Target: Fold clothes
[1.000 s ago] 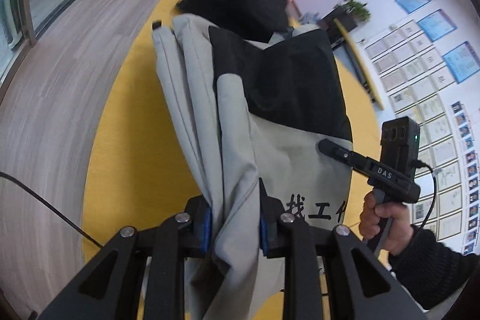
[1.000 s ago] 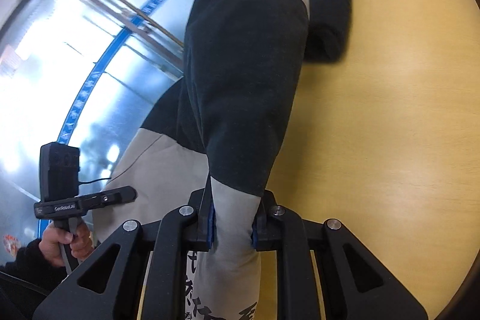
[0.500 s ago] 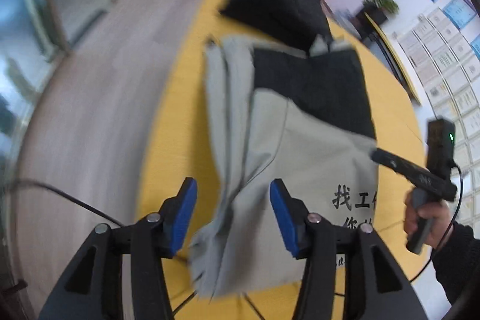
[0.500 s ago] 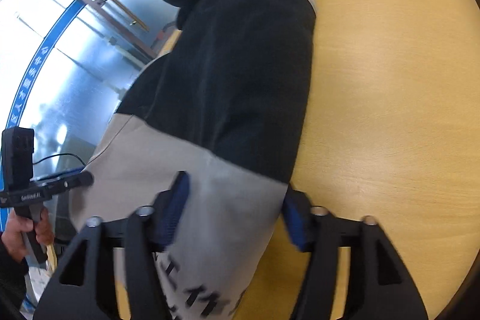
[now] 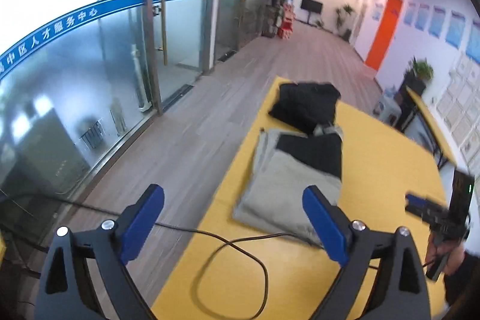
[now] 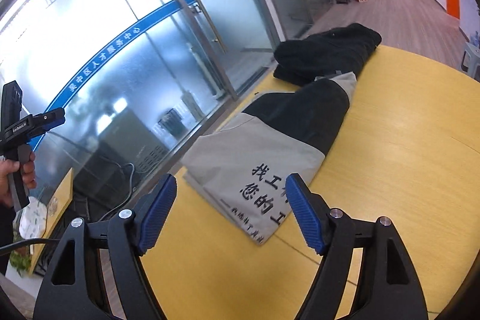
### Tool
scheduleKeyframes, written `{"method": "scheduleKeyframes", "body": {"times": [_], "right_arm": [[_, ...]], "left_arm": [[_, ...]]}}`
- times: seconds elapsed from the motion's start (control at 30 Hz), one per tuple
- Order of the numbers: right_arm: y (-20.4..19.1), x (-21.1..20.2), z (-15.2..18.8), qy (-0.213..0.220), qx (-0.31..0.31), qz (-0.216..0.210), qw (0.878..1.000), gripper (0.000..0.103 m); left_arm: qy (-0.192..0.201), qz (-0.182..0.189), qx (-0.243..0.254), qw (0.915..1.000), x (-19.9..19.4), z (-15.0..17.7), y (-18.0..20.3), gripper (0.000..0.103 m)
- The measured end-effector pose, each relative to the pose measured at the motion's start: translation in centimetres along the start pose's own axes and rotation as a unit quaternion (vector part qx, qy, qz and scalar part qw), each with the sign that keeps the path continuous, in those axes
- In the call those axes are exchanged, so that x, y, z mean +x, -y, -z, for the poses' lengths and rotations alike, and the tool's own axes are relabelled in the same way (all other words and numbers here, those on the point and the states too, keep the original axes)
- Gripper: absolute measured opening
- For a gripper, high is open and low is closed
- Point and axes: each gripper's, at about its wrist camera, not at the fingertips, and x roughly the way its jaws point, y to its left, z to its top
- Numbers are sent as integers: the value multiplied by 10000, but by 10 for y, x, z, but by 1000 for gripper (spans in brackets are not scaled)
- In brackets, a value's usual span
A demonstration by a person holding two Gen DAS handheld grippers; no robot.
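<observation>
Both tools, left (image 5: 233,225) and right (image 6: 230,212), gape empty above the folded garment (image 6: 270,140).

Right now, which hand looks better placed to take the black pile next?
Probably the left: its open gripper faces straight up the table edge toward the black pile. The right gripper, also open, sees it off to one side.

Matt grey-and-black cloth of the folded garment (image 6: 270,140) is lying soft on the smooth yellow wood-grain table (image 6: 405,155), the black bundle (image 5: 304,107) is looking woolly, and frosted glass walls (image 5: 90,65) are gleaming.
</observation>
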Motion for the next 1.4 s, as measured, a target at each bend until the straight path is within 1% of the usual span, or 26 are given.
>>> {"method": "scheduleKeyframes", "body": {"times": [0.03, 0.1, 0.17, 0.27, 0.3, 0.4, 0.5, 0.57, 0.7, 0.77, 0.8, 0.87, 1.03, 1.13, 1.17, 1.3, 1.4], "right_arm": [[-3, -8, 3, -11, -35, -6, 10000, 77], [-5, -22, 9, -84, 11, 61, 9999, 77], [-11, -33, 11, -237, -36, 307, 9992, 80], [-34, -47, 15, -462, -334, 693, 9960, 86], [-40, -45, 14, -546, -406, 778, 9946, 88], [-53, -37, 14, -761, -615, 985, 9903, 88], [-60, -34, 16, -885, -795, 1161, 9861, 89], [-60, -35, 19, -948, -904, 1239, 9836, 89], [-61, -34, 24, -1083, -1138, 1373, 9780, 89], [-62, -30, 26, -1165, -1233, 1419, 9752, 89], [-63, -28, 27, -1204, -1288, 1442, 9737, 89], [-66, -22, 29, -1274, -1368, 1488, 9710, 89], [-71, -8, 27, -1381, -1414, 1526, 9683, 89], [-71, 2, 23, -1430, -1395, 1575, 9671, 89], [-71, 5, 22, -1443, -1384, 1591, 9668, 89], [-66, 17, 17, -1525, -1321, 1661, 9652, 89], [-62, 24, 11, -1571, -1266, 1714, 9643, 89]], "left_arm": [[-59, -61, 63, 9999, -5, 8, 11, 96], [-80, -45, 56, 9999, -14, 27, 36, 96], [-80, -74, -97, 9999, -19, 47, 60, 96], [-136, -224, -415, 9988, -19, 75, 92, 96], [-147, -306, -509, 9981, -18, 84, 102, 96], [-217, -493, -620, 9966, -17, 103, 126, 96], [-142, -764, -469, 9959, -17, 112, 146, 96], [-231, -897, -393, 9949, -12, 116, 157, 96], [-228, -902, -250, 9953, -9, 120, 169, 97], [-340, -880, -376, 9948, -3, 120, 169, 101], [-418, -812, -506, 9945, 1, 119, 166, 103], [-544, -655, -723, 9937, 9, 118, 160, 103], [-522, -834, -769, 9922, 16, 109, 159, 103], [-451, -1259, -591, 9893, 17, 104, 165, 103], [-462, -1274, -568, 9891, 19, 103, 165, 103], [-472, -1073, -587, 9914, 28, 94, 164, 103], [-618, -1072, -407, 9915, 42, 85, 165, 103]]}}
